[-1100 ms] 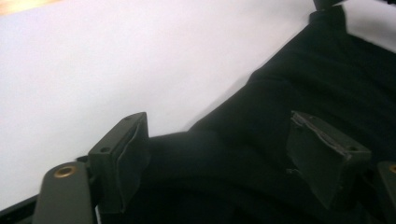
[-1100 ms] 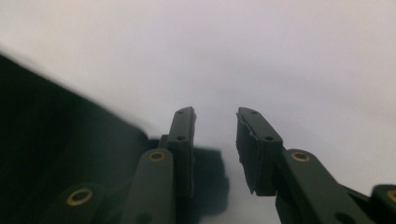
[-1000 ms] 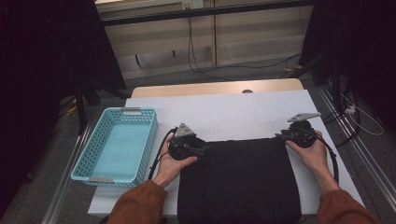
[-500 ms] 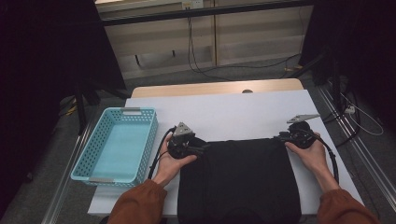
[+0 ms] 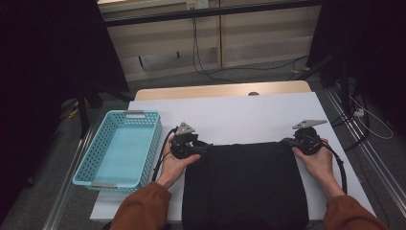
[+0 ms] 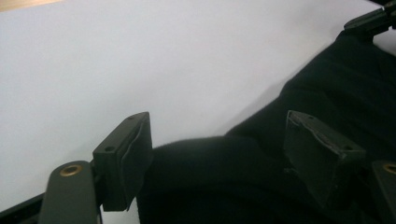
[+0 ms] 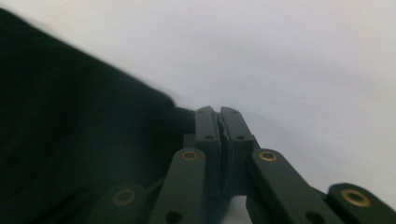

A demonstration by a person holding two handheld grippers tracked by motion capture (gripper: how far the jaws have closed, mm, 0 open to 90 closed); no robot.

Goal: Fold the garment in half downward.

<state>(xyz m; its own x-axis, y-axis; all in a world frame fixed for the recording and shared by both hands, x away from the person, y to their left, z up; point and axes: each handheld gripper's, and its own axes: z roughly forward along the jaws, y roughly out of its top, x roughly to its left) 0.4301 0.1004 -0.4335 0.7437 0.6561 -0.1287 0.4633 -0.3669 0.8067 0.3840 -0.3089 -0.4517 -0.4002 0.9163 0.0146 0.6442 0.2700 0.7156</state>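
Item one: a black cloth [image 5: 245, 184], which we find spread flat in the lower centre of the high view, its near edge running off the bottom of the frame and its far edge lying across the middle of the white desk [image 5: 239, 115].

Item two: the left gripper [image 5: 187, 146], held at the cloth's upper left corner. In the left gripper view we see its fingers [image 6: 126, 161] standing wide, a fold of the cloth [image 6: 210, 182] bulging up between them; one finger sits at the lower left, the other at the lower right over the dark fabric. The pads do not press on the fold. These jaws have just been closing a little.

Item three: the right gripper [image 5: 302, 141], held at the cloth's upper right corner. In the right gripper view we see its fingers [image 7: 208, 126] drawn together at the centre of the frame, at the cloth's [image 7: 70, 130] corner; we cannot tell whether fabric is pinched between them. These jaws have just been closing.

Item four: a light blue basket [image 5: 143, 153], at the left of the high view, beside the left hand.
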